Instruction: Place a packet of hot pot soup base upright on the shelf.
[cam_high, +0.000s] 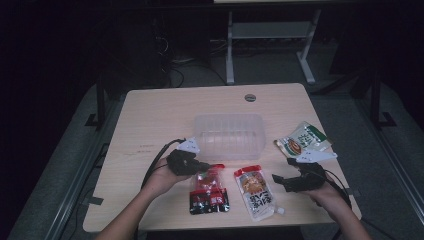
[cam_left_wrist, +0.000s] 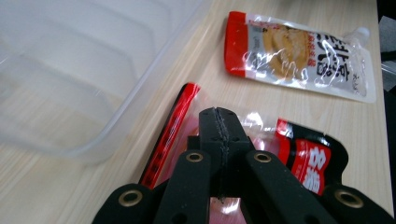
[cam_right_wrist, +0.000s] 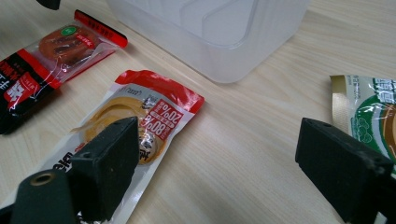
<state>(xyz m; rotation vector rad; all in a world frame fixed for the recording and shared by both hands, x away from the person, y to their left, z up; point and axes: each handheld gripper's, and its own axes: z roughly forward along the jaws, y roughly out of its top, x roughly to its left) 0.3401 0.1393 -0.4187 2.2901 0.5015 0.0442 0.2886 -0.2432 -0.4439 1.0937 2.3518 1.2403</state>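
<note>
Light wooden table; on it a clear plastic tub beyond the fingers, three food pouches: red-black, apparently part-lifted; orange-white; green.

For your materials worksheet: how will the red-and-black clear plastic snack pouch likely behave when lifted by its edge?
The red-and-black snack pouch probably flops: the left gripper, shut on its thin film, already wrinkles it. It likely sags at the unheld end. Its glossy surface may slip.

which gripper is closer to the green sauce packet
Right. The right gripper sits just below the green packet, jaws open, not touching it. The left gripper is across the table, shut on the red-and-black packet.
</note>
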